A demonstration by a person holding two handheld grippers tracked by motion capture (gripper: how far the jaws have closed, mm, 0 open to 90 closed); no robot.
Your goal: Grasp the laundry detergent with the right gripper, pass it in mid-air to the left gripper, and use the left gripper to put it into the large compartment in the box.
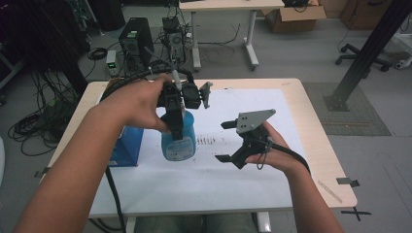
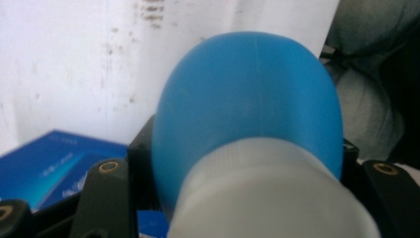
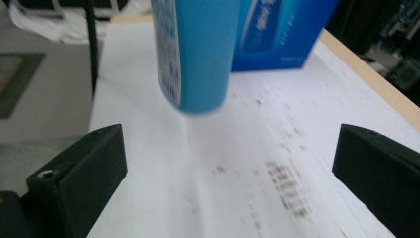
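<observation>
**Bottle up in left gripper, right gripper free**

Left gripper [image 1: 176, 127] is clamped on the blue bottle [image 1: 179, 140] near its top, just below the white cap [image 2: 267, 193]. Bottle hangs upright, off the white sheet [image 1: 204, 174], beside the blue box [image 1: 127, 145]. Right gripper [image 1: 229, 141] has its jaws spread wide with nothing between them; it sits off to the side of the bottle, not touching.

Looks like a lift and hand-over, or a carry away from the box. To do it well:
- Keep the bottle vertical. The grip is high on a rounded shoulder, so a slip or swing at the base is my main worry.
- If the right gripper comes in, take the straight lower body with the label [image 3: 167, 54], square on, and don't release the left until the pads are seated.
- Clear the box before moving sideways.

Hard to make out:
- Left gripper view is mostly blurred bottle and cap; pad contact is hidden behind the bottle.
- Can't tell if the cap is screwed tight, or how full the bottle is.
- Label text is unreadable, and the bottle is motion-blurred in the right gripper view.
- The hand covers part of the left gripper in the high view.
</observation>
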